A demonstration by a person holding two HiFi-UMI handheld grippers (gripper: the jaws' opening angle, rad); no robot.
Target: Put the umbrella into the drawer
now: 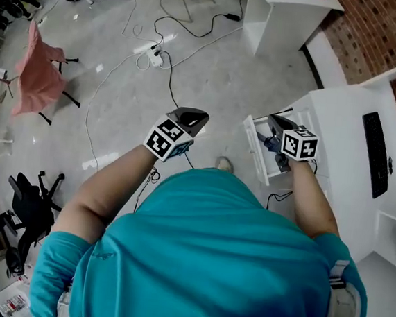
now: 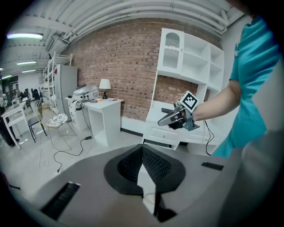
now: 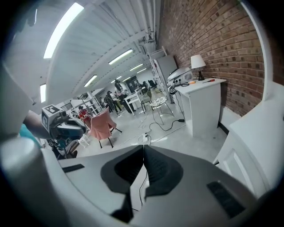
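Both grippers are held up in front of the person's chest, each with nothing in it. My left gripper (image 1: pixel 196 116) (image 2: pixel 142 153) is shut, its dark pads meeting. My right gripper (image 1: pixel 275 119) (image 3: pixel 143 150) is also shut, and it hangs over an open white drawer (image 1: pixel 253 147) of the desk. A dark, bluish thing (image 1: pixel 274 146) lies in that drawer, partly hidden by the right gripper; I cannot tell for sure that it is the umbrella. The left gripper view shows the right gripper (image 2: pixel 174 118) before the white desk unit; the right gripper view shows the left gripper (image 3: pixel 66 128).
A white desk (image 1: pixel 349 144) with a black keyboard (image 1: pixel 375 152) stands at the right, against a brick wall. A second white table (image 1: pixel 278 16) is farther off. Cables and a power strip (image 1: pixel 155 56) cross the floor. A chair draped in pink cloth (image 1: pixel 39 76) stands at the left.
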